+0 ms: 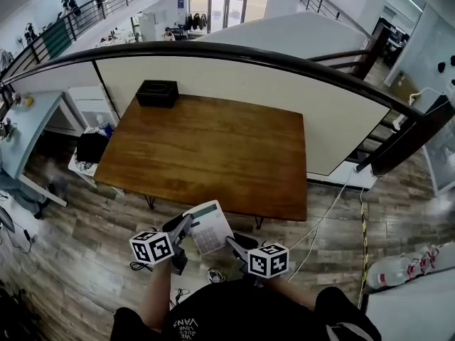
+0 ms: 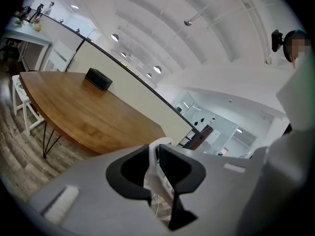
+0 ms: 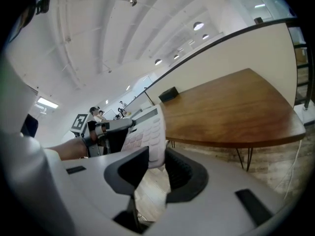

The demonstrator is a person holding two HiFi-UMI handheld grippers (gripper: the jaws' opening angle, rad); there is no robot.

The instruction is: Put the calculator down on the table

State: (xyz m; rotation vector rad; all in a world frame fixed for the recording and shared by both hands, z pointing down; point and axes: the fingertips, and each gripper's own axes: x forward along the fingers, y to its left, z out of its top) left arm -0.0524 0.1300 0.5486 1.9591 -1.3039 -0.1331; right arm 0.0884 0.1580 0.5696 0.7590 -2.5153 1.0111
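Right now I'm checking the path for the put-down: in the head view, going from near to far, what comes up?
The calculator → wooden table → black box at the table's far left corner → white partition topped by a dark handrail.

Black white-printed shirt; grey left gripper, right gripper, black-and-white marker cubes.

Table: rect. brown wood top, glossy, level.
On table: black box, far left corner, close to back edge.
Legs: thin metal hairpin type, standing on floor.
Floor: grey-brown wood planks.
On floor: white cable by table's near right corner; yellow-black strip further right.
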